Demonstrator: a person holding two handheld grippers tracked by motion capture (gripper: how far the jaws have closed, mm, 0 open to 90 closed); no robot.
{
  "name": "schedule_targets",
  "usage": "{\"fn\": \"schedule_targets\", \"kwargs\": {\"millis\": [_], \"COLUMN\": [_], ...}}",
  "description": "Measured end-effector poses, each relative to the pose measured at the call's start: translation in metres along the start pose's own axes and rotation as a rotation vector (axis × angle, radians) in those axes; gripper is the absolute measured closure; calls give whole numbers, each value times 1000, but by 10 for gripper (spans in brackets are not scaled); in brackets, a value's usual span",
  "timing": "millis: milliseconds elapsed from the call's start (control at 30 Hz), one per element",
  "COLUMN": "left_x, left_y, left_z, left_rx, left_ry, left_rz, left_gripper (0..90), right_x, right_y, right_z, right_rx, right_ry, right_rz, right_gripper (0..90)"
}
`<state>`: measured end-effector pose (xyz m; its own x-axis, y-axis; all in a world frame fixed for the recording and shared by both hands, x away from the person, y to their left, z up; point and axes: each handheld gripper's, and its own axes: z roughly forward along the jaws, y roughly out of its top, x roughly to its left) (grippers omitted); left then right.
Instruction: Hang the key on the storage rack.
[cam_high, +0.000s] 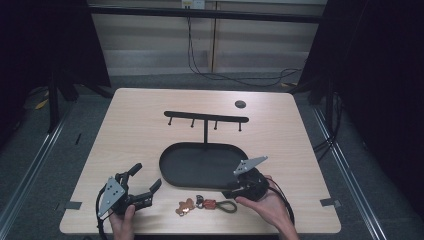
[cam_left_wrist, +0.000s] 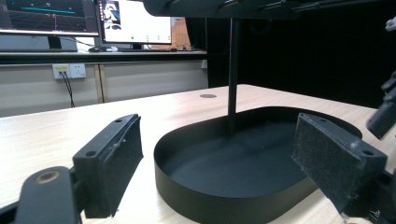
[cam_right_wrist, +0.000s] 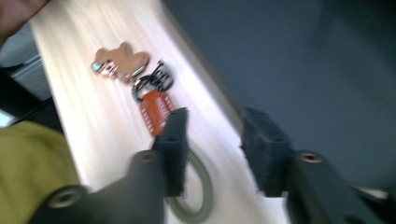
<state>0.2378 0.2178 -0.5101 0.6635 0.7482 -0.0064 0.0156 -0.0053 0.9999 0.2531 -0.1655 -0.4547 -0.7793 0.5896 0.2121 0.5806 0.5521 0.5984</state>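
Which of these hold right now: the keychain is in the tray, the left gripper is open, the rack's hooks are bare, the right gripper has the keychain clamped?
1. The keychain lies in the tray. False: it lies on the table, in front of the tray.
2. The left gripper is open with nothing between its jaws. True.
3. The rack has nothing hanging on its hooks. True.
4. The right gripper has clamped the keychain. False: its jaws stand apart above the green loop.
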Motion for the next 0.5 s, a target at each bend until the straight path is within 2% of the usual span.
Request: {"fn": "schedule_targets", "kwargs": {"millis": [100,200,367,500], "left_x": [0,0,0,0], "left_y": [0,0,0,0], "left_z": [0,0,0,0], "left_rx": [0,0,0,0], "left_ry": [0,0,0,0], "left_rz": [-1,0,0,0], "left_gripper": [157,157,157,157], "right_x": [-4,-5,-9,-9], "right_y": [0,-1,-2,-4], "right_z": [3,7,10,9], "right_rx": [60,121,192,210], "right_ry": [47,49,51,57], "right_rz": [21,11,6,10], "right_gripper": [680,717,763,767]}}
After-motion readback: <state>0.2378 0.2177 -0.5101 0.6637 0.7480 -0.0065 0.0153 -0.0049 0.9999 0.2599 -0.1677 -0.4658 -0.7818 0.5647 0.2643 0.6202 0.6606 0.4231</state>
